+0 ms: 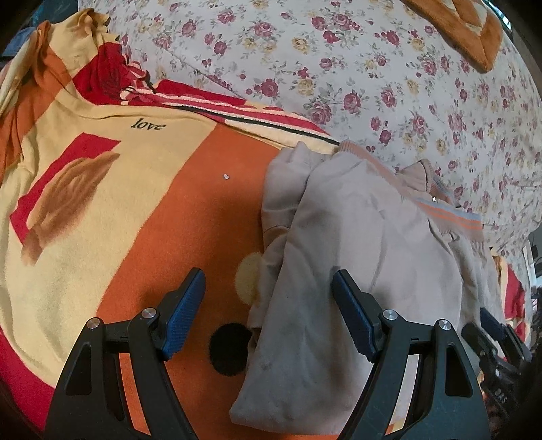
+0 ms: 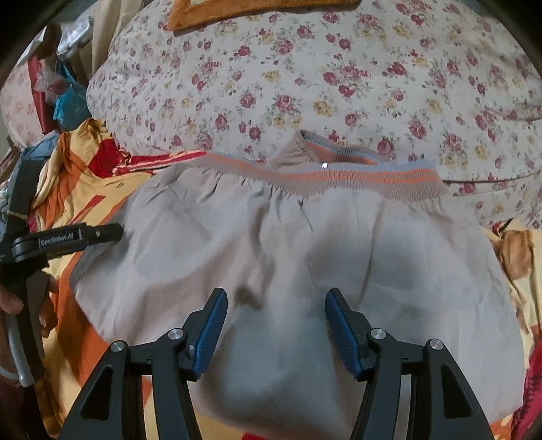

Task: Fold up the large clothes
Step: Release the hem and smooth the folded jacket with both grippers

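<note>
A beige garment (image 2: 288, 243) lies folded on a patterned blanket, its ribbed hem with orange and grey stripes (image 2: 355, 177) at the far side. In the left wrist view the garment (image 1: 359, 243) lies right of centre. My left gripper (image 1: 269, 281) is open and empty, its right finger over the garment's left part, its left finger over the blanket. My right gripper (image 2: 276, 298) is open and empty, hovering over the middle of the garment. The left gripper's body also shows at the left edge of the right wrist view (image 2: 64, 238).
The orange, yellow and red blanket (image 1: 111, 189) with the word "love" covers the bed. A floral quilt (image 2: 305, 84) lies bunched behind the garment. An orange cushion (image 1: 474, 30) sits at the far back. Cluttered items (image 2: 61, 98) stand far left.
</note>
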Available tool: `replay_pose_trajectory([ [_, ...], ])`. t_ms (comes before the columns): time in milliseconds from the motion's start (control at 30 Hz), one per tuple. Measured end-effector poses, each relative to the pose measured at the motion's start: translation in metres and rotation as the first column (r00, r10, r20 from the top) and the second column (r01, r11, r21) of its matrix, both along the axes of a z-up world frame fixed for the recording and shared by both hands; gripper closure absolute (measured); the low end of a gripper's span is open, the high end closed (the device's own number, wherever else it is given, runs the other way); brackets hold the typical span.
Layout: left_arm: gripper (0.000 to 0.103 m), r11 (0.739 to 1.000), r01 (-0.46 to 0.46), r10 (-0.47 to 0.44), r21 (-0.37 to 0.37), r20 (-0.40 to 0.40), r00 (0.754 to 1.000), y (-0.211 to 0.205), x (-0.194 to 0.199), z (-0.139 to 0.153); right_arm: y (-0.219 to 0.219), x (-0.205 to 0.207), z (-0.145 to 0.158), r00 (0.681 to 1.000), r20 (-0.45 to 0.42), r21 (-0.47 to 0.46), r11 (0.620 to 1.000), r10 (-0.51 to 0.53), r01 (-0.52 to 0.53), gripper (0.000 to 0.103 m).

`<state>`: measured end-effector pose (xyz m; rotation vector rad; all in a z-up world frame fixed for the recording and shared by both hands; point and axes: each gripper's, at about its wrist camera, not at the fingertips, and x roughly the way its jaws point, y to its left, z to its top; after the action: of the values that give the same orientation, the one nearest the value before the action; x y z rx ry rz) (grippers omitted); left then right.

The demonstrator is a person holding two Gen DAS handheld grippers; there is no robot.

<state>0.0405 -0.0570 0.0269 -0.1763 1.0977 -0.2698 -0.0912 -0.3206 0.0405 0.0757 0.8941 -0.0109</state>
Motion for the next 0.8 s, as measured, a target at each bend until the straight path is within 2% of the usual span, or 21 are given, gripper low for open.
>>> replay_pose_trajectory([
  [133, 0.025, 1.000, -0.008, 0.007, -0.010, -0.003, 1.000, 0.001, 0.004, -0.002, -0.010, 0.017, -0.007, 0.999, -0.010, -0.001, 1.000, -0.031, 0.031, 0.045],
  [300, 0.024, 0.999, -0.003, 0.002, -0.045, -0.037, 0.999, 0.000, 0.013, -0.010, -0.026, 0.035, -0.036, 0.995, -0.063, -0.005, 0.997, -0.075, 0.075, 0.044],
  [600, 0.014, 0.997, -0.001, -0.003, -0.075, -0.052, 0.999, -0.005, 0.023, -0.015, -0.029, 0.021, -0.023, 0.996, -0.066, 0.040, 0.997, -0.058, 0.060, 0.044],
  [767, 0.014, 0.997, 0.009, -0.012, -0.079, -0.043, 0.999, -0.007, 0.024, -0.015, -0.033, 0.016, -0.020, 0.997, -0.058, 0.073, 0.995, -0.057, 0.061, 0.044],
  [800, 0.017, 0.997, 0.015, -0.018, -0.082, -0.039, 0.999, -0.008, 0.024, -0.015, -0.034, 0.016, -0.019, 0.997, -0.054, 0.075, 0.995, -0.060, 0.064, 0.044],
])
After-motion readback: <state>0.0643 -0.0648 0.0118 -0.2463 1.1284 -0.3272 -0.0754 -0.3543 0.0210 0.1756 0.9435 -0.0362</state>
